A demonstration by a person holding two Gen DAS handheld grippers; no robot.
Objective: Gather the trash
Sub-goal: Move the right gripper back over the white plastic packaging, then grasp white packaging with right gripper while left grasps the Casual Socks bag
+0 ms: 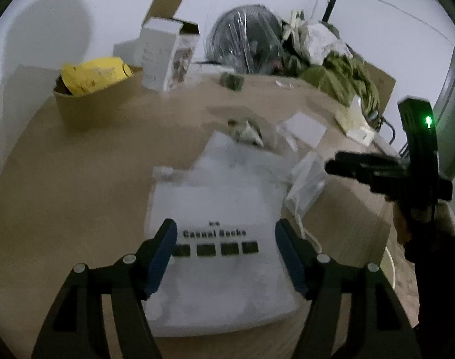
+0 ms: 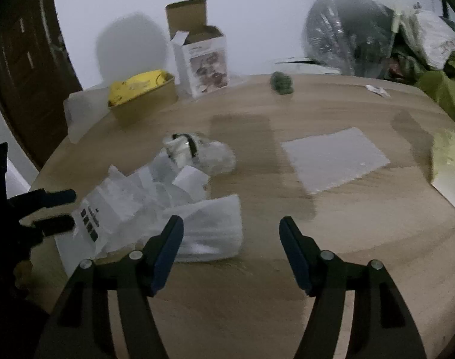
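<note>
A white plastic bag printed "Casual Socks" [image 1: 221,197] lies flat on the wooden table [image 1: 77,179]. My left gripper [image 1: 226,227] hovers over the bag's print, open, with nothing between its fingers. Beside the bag lie a white foam pouch [image 2: 209,230], crumpled clear wrapping [image 2: 203,152] and a flat clear sheet [image 2: 335,158]. My right gripper [image 2: 231,223] stands open above bare table, its left finger just over the pouch's edge. In the right wrist view the left gripper [image 2: 70,209] shows at the far left by the socks bag [image 2: 107,209]. The right gripper [image 1: 332,164] appears at the right in the left wrist view.
A brown cardboard box [image 2: 146,101] holding a yellow bag [image 2: 137,85] stands at the back left, next to an open white product box [image 2: 206,62]. A plastic-wrapped fan [image 2: 347,36] and green clothes [image 2: 443,86] crowd the back right. A small green lump [image 2: 283,83] and a wrapper [image 2: 377,91] lie far back.
</note>
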